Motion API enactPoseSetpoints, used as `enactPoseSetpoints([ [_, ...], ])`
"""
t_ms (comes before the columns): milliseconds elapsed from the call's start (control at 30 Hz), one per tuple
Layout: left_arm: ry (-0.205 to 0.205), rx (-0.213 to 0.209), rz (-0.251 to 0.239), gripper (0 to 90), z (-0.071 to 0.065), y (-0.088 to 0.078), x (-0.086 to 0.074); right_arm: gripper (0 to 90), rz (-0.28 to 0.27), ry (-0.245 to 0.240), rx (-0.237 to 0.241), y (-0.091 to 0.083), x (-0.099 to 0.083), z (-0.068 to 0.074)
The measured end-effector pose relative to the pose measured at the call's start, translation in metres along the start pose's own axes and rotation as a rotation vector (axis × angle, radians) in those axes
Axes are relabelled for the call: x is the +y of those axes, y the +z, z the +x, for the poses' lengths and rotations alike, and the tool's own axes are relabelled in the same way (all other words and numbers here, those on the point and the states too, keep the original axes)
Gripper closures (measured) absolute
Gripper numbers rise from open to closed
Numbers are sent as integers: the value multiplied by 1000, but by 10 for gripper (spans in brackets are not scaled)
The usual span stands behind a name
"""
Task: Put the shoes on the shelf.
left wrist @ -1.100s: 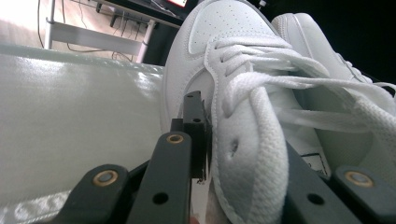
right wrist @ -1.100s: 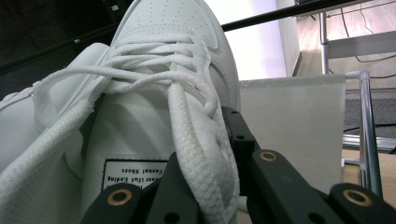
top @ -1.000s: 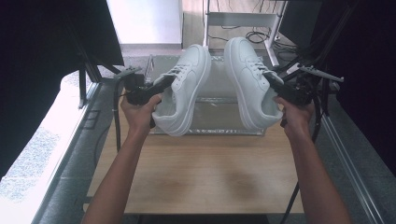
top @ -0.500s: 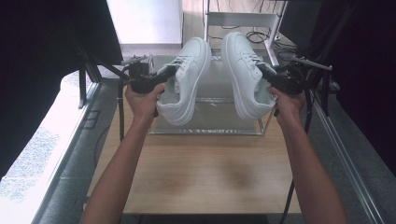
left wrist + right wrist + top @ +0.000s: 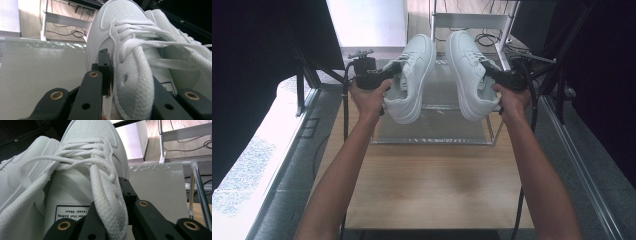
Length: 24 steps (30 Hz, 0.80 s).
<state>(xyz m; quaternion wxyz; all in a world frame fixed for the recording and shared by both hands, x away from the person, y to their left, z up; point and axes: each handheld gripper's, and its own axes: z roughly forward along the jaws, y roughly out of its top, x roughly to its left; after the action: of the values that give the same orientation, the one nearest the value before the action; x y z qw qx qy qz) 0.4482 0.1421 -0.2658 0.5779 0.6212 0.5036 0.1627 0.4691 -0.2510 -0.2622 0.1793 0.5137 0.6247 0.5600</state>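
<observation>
A person holds two white shoes up in the air, one in each gripper. The left gripper (image 5: 393,70) is closed on the side wall of the left shoe (image 5: 412,75). One black jaw is outside the shoe and the other is inside it, so the jaws pinch the wall by the laces. The right gripper (image 5: 488,75) pinches the right shoe (image 5: 468,70) the same way, with one jaw inside by the tongue and one jaw outside.

The two shoes are close beside each other but do not touch in the high view. Their toes point to the far side and their heels hang nearer the person. Each shoe is tipped on its side, so the soles face outward, left and right.

Under the shoes stands a clear rack (image 5: 432,140) on the far part of the wooden table (image 5: 432,185). The shoes hang above the rack. In the right gripper view, a white label (image 5: 71,213) with black words sits on the tongue of the right shoe.
</observation>
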Motion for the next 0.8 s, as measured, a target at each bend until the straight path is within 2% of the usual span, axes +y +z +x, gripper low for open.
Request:
enactPoseSetpoints([
  [200, -7, 25, 19, 816, 3, 9, 5, 860, 10, -10, -20, 7, 6, 5],
  [500, -24, 60, 35, 816, 6, 19, 12, 860, 35, 5, -51, 18, 10, 5],
  [633, -5, 79, 46, 816, 4, 25, 15, 860, 47, 15, -60, 26, 12, 5],
  [667, 16, 95, 61, 816, 3, 32, 17, 860, 50, 13, -64, 29, 13, 5],
  [800, 5, 112, 82, 815, 4, 44, 18, 860, 61, 12, -90, 39, 16, 6],
])
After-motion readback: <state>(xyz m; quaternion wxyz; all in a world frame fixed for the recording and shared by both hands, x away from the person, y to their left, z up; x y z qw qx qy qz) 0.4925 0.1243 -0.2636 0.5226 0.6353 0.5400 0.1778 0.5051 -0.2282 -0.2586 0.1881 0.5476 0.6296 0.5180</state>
